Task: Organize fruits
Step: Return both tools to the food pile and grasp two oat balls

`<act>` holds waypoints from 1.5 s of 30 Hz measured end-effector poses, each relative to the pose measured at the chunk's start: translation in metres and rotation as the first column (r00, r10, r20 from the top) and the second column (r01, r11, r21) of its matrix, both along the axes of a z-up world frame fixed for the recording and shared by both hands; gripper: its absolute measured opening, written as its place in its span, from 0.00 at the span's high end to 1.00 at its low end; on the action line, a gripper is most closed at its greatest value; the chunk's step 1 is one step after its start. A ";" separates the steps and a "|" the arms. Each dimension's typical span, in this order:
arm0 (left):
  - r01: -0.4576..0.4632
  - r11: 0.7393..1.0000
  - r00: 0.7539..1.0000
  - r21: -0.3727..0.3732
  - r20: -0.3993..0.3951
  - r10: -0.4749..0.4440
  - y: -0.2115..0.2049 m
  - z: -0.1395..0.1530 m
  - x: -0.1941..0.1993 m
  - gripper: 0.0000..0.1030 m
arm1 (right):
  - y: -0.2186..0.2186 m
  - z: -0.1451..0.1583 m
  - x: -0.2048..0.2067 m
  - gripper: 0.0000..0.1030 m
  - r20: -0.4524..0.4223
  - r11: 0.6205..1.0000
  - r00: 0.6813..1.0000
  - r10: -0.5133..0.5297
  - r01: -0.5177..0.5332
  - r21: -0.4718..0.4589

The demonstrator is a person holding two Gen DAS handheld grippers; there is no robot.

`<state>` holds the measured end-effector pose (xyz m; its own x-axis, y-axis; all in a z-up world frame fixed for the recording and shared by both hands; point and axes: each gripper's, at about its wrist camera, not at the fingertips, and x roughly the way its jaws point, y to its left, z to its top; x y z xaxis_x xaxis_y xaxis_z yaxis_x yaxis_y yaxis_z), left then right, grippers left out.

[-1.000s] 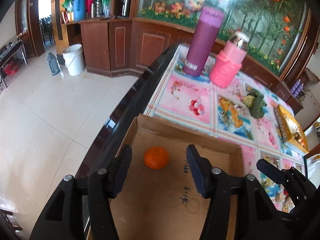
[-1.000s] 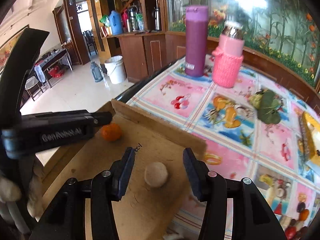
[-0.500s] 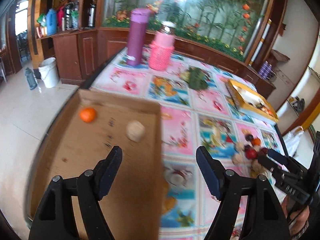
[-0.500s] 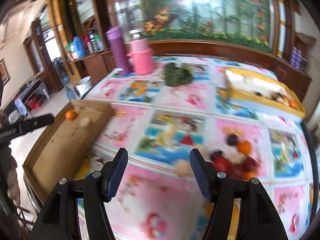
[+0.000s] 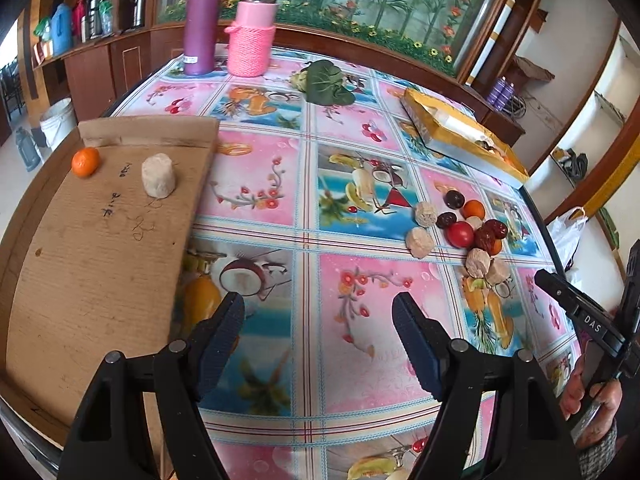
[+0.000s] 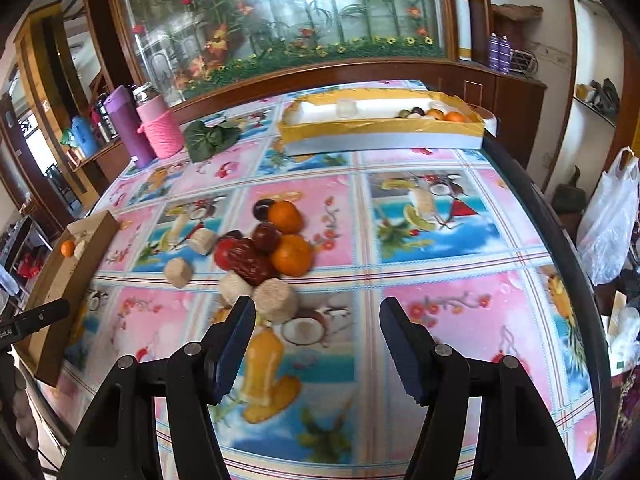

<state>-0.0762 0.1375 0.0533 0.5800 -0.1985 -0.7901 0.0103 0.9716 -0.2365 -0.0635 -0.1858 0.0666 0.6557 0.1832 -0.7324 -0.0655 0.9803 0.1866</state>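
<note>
two items in cardboard tray point(image 5: 100, 240): orange point(image 5: 85, 162), beige puck point(image 5: 158, 175).

Left tool point(image 5: 318, 340) hangs over the bench point(image 5: 360, 360), jaws apart and empty. The tray point(image 5: 92, 264) at left holds an orange point(image 5: 85, 162) and a beige puck point(image 5: 159, 176). Fruit pile point(image 5: 464, 232) lies at right.

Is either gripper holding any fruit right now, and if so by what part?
Nothing is held. The left gripper and the right gripper both stand open over the bare tablecloth, with the fruit pile lying untouched ahead of them.
</note>
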 end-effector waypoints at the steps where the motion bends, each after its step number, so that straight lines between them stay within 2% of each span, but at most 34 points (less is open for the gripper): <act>1: 0.007 1.000 1.000 0.005 -0.002 -0.007 -0.002 -0.001 0.002 0.27 | -0.005 -0.003 -0.001 0.33 -0.001 1.000 1.000 -0.002 0.002 0.003; 7: 0.060 0.998 0.998 0.016 -0.031 -0.060 -0.023 -0.009 0.017 0.27 | 0.005 -0.014 0.006 0.33 -0.016 0.999 0.999 0.036 -0.036 0.009; 18: 0.124 0.992 0.991 0.035 -0.048 -0.122 -0.056 -0.019 0.048 0.27 | 0.032 -0.029 0.019 0.38 -0.016 0.993 0.994 0.104 -0.104 -0.059; 23: 0.152 0.987 0.988 0.050 -0.039 -0.150 -0.072 -0.024 0.061 0.27 | 0.035 -0.034 0.023 0.40 -0.027 0.991 0.993 0.113 -0.115 -0.073; 27: 0.175 0.981 0.985 0.082 -0.030 -0.173 -0.085 -0.030 0.069 0.27 | 0.036 -0.037 0.025 0.50 -0.035 0.989 0.993 0.117 -0.119 -0.082; 35: 0.204 0.976 0.977 0.078 0.038 -0.208 -0.101 -0.034 0.081 0.29 | 0.038 -0.042 0.031 0.50 -0.035 0.990 0.993 0.117 -0.119 -0.077; 38: 0.222 0.971 0.973 0.088 0.043 -0.227 -0.108 -0.041 0.083 0.44 | 0.037 -0.043 0.032 0.50 -0.028 0.991 0.993 0.114 -0.115 -0.062; 40: 0.229 0.966 0.970 0.119 0.062 -0.237 -0.112 -0.043 0.081 0.57 | 0.034 -0.043 0.033 0.50 -0.027 0.993 0.994 0.110 -0.111 -0.041; 45: 0.259 0.958 0.960 0.121 0.077 -0.269 -0.116 -0.044 0.078 0.72 | 0.030 -0.043 0.034 0.50 -0.024 0.994 0.994 0.106 -0.106 0.000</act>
